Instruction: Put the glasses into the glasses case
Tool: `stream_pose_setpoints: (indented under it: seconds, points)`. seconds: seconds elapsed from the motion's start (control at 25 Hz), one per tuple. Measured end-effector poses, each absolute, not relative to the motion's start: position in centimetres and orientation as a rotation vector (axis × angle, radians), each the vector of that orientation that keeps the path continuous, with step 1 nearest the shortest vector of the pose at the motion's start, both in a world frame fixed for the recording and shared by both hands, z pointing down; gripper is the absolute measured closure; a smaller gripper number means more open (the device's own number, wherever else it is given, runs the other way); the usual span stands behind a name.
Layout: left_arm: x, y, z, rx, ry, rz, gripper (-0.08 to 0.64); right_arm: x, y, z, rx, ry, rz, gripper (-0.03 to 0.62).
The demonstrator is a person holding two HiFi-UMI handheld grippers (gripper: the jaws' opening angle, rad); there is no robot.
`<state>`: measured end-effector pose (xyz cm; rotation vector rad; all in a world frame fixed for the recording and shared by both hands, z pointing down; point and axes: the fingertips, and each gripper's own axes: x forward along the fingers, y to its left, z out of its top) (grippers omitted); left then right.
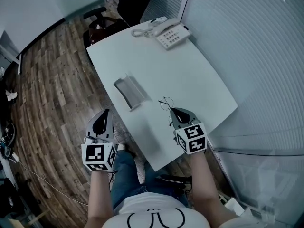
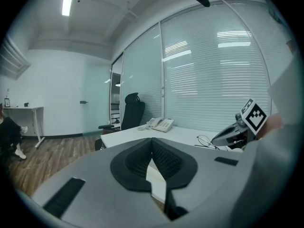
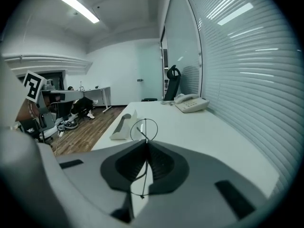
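Observation:
The thin wire-framed glasses [image 1: 166, 103] hang just above the white table [image 1: 190, 75] near its front edge. My right gripper [image 1: 172, 110] is shut on them. In the right gripper view one round lens [image 3: 145, 127] sticks out past the jaw tips and a thin temple runs back between the pads [image 3: 145, 144]. The grey glasses case [image 1: 129, 92] lies open on the table to the left of the glasses; it also shows as the open case [image 3: 122, 126] ahead and to the left. My left gripper [image 1: 105, 113] hovers off the table's left edge, its jaws closed together on nothing [image 2: 152, 140].
A white desk phone [image 1: 171, 33] with a coiled cord sits at the table's far end. A black office chair [image 1: 128, 4] stands beyond it. Window blinds [image 1: 247, 42] run along the right side. Wooden floor [image 1: 52, 80] lies to the left.

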<state>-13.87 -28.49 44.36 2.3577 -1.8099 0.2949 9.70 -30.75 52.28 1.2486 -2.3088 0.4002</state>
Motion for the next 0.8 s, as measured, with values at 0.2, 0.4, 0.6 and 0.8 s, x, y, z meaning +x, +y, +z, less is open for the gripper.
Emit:
stream_pose_setpoints:
  seconds: [0.2, 0.4, 0.6, 0.8]
  points:
    - [-17.7, -29.4, 42.7, 2.428, -1.764, 0.272, 0.543, 5.8, -29.6, 50.6, 1.316, -2.289, 0.393, 0.574]
    - [-22.5, -31.2, 41.5, 2.455, -1.747, 0.248, 0.543, 0.2, -30.9, 49.2, 1.328, -2.294, 0.364, 0.574]
    - [-27.0, -32.9, 41.7, 2.447, -1.748, 0.238, 0.543, -5.2, -33.8, 48.4, 1.302, -2.308, 0.308, 0.573]
    - [-30.6, -34.7, 41.9, 2.421, -1.765, 0.223, 0.543, -8.8, -36.6, 48.9, 1.237, -2.286, 0.25, 0.573]
